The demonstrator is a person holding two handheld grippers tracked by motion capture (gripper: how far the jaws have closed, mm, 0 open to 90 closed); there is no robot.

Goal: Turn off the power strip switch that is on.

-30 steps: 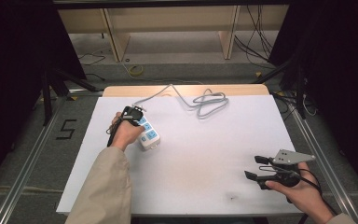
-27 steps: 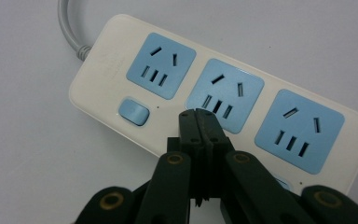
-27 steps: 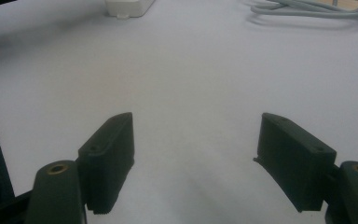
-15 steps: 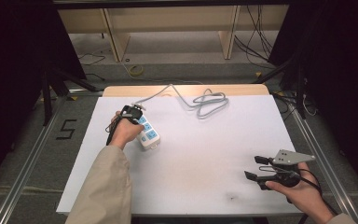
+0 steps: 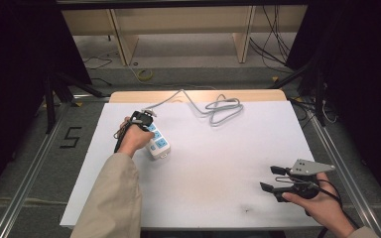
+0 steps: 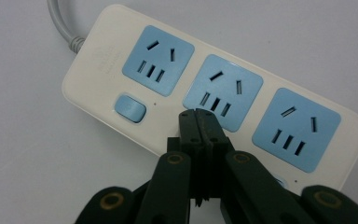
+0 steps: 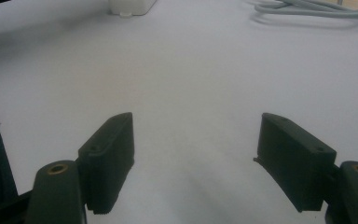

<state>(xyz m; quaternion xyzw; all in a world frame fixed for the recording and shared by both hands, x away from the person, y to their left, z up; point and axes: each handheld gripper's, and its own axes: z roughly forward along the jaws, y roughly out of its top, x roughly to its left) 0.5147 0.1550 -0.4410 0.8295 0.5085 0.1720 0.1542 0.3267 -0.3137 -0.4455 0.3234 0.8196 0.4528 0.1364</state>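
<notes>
A white power strip (image 5: 158,142) with three blue sockets and a blue switch (image 6: 130,108) lies at the left of the white table (image 5: 218,163). My left gripper (image 5: 141,119) hovers over it, pointing down. In the left gripper view the power strip (image 6: 107,60) lies close below the left gripper (image 6: 199,115), whose jaws are pressed together with nothing between them, tips by the middle socket (image 6: 223,91). My right gripper (image 5: 272,178) rests low at the table's front right. The right gripper (image 7: 193,135) stands open over bare table.
The strip's grey cable (image 5: 218,108) runs back and lies in loose loops at the table's far middle. A wooden board (image 5: 198,95) edges the far side. Metal rails (image 5: 337,158) flank the table. A "5" mark (image 5: 71,137) sits on the floor at left.
</notes>
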